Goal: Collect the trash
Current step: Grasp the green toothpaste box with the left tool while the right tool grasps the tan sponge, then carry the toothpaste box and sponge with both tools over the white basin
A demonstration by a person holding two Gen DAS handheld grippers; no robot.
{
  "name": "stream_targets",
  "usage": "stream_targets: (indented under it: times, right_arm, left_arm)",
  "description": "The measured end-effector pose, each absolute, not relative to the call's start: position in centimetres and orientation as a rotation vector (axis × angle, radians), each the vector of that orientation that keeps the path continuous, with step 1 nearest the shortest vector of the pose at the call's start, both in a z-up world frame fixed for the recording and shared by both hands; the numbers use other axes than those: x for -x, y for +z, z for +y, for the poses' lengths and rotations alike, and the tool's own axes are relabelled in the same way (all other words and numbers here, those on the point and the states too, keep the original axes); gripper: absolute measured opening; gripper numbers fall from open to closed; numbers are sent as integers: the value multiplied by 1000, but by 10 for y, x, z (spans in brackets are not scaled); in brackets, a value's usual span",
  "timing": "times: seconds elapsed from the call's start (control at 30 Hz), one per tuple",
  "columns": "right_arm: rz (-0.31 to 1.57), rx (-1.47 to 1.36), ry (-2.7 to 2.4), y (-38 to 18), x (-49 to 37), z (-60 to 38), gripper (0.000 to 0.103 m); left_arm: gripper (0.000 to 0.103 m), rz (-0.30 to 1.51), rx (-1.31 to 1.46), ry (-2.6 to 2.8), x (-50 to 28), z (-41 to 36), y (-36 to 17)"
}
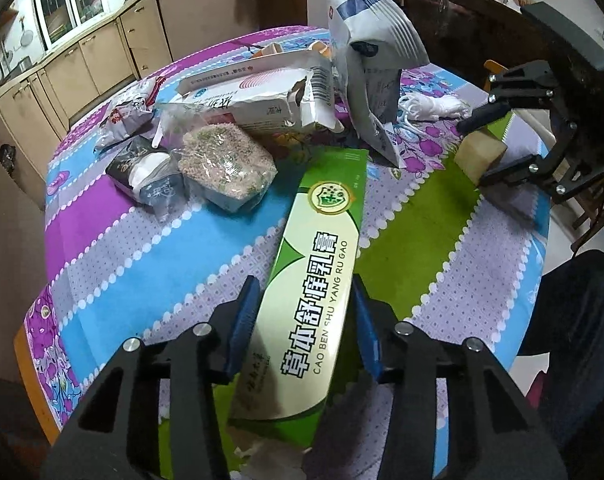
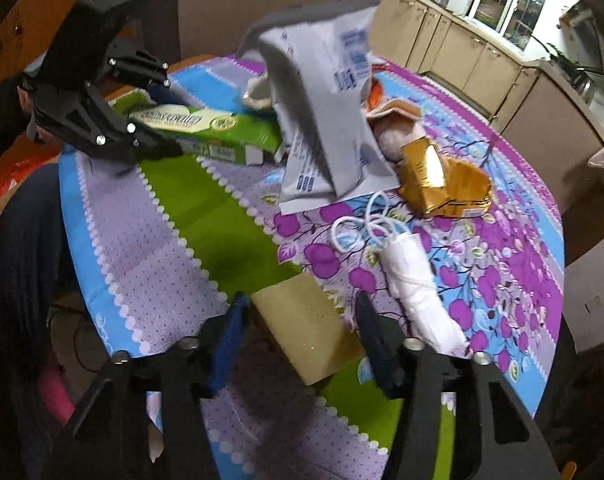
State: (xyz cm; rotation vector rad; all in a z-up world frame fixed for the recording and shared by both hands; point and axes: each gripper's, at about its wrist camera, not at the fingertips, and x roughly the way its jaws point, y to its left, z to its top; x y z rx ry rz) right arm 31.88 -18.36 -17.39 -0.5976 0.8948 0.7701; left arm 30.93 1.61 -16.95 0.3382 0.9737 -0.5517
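I hold two items: one green box (image 1: 314, 276) in my left tool (image 1: 306, 320), one tan block (image 2: 308, 330) in my right tool (image 2: 302, 336).

Glossy green cardboard box (image 1: 318, 264)

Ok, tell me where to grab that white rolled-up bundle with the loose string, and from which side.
Take the white bundle across the middle of its roll, coming from above with the fingers straddling its narrow width. It lies flat on the tablecloth, long and thin, so the long sides give the surest hold. Avoid the string loops at its far end; they would probably slip.
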Motion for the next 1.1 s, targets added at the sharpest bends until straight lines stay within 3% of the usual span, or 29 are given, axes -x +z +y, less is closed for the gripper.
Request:
stream_targets:
  times: [0.1, 0.3, 0.6, 0.9, 1.1]
  right_arm:
    - [885, 587, 759, -175, -315, -184, 46]
    - [804, 531, 704, -163, -286, -189, 39]
    - [544, 177, 435, -100, -206, -217, 38]
    - [302, -7, -85, -33, -144, -297, 38]
    - [243, -47, -329, 3, -113, -377, 39]
  left_arm:
    - [34, 967, -322, -538, -308, 14, -169]
    - [34, 920, -299, -474, -288, 18, -167]
    - [34, 753, -205, -364, -235, 26, -133]
    - [34, 454, -125, -460, -213, -75, -37]
    - [34, 403, -83, -587, -220, -167, -6]
